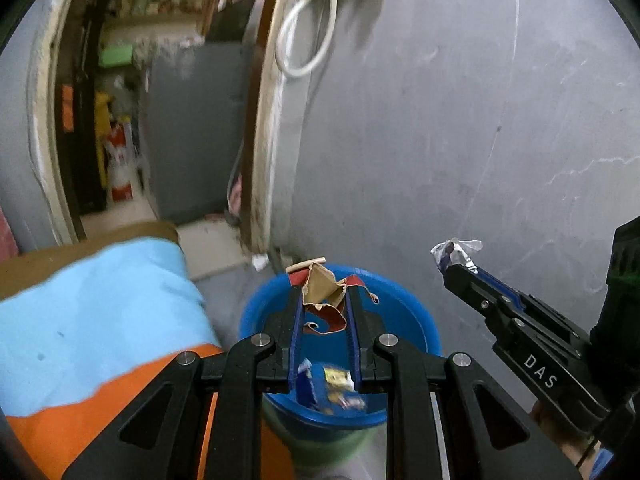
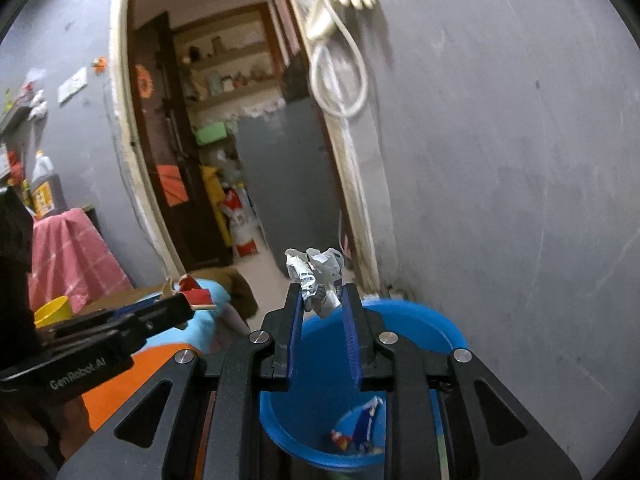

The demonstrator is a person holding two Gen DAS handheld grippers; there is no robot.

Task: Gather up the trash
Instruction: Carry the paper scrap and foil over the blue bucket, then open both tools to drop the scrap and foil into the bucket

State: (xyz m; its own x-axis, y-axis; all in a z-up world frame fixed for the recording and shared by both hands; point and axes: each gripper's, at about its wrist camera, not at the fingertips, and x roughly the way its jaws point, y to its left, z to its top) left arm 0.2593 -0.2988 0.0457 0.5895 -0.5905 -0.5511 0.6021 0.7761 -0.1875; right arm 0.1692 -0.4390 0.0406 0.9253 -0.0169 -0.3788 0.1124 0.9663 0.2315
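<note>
Left gripper [image 1: 324, 300] clenched on a torn cardboard scrap [image 1: 322, 292], held over the blue bucket [image 1: 416, 320]. Right gripper [image 2: 322, 300] pinches a crumpled wrapper [image 2: 316, 280] at the bucket's 10 o'clock rim. Both pieces judged featherlight, limp, crushable; pinching the bunched middle should hold. Wrappers [image 2: 360, 428] already lie inside.

A: Lighting? Dim indoors, cool grey cast on the wall [image 1: 460, 128]; the doorway [image 2: 224, 128] room looks warmer, brighter.

B: Blur? Motion smear on the blue cloth [image 1: 100, 320], the hanging cord [image 2: 340, 80], the bucket [image 1: 400, 304] contents. Heavy fisheye bend, black corners. Soft shadow beside the cord.
</note>
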